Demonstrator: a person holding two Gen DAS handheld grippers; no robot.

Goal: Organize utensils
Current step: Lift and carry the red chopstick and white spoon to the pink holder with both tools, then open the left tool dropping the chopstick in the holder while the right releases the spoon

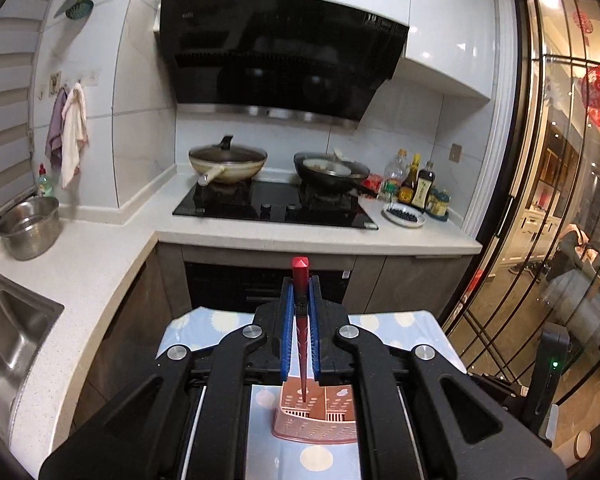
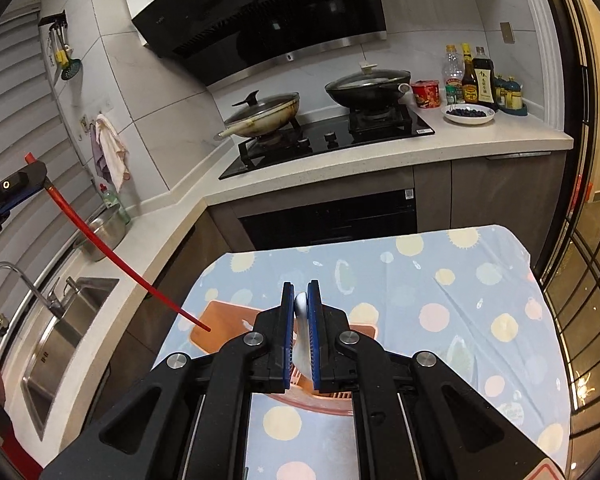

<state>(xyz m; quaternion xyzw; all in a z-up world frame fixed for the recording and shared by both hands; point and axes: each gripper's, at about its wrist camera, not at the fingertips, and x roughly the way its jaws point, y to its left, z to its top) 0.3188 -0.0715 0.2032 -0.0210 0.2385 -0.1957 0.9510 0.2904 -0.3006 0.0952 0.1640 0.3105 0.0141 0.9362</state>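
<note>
A small desk [image 2: 460,280] covered with a pale blue cloth printed with coloured dots stands in a kitchen, just in front of an L-shaped stone counter [image 2: 340,168]. On the counter sit a black gas hob [image 2: 328,140] with a cream lidded wok [image 2: 264,116] and a dark lidded pan [image 2: 368,88], a cluster of sauce bottles [image 2: 476,76], a white dish of dark berries [image 2: 470,114], a steel pot [image 1: 30,226] and a steel sink [image 2: 56,344] with a curved tap. A black extractor hood [image 1: 280,52] hangs above the hob, and cloths [image 1: 74,132] hang from wall hooks. Glass doors with dark bars close off the right side.

A pink perforated utensil basket [image 1: 320,412] rests on the desk cloth, directly below both grippers; nothing lies between the basket and the tools above it.

The left gripper [image 1: 301,288] has its blue-padded fingers [image 1: 287,320] closed narrowly on a red chopstick [image 1: 301,320], gripped near its thick end. The chopstick's long axis runs steeply downward, thick end up and thin tip pointing into the basket. In the right wrist view it slants from upper left to lower right, the tip over the basket's left part.

The right gripper [image 2: 301,300] has its fingers [image 2: 314,320] pressed narrowly around a white spoon [image 2: 301,332], which stands roughly upright between the pads above the basket. Its lower end is hidden by the gripper body.
</note>
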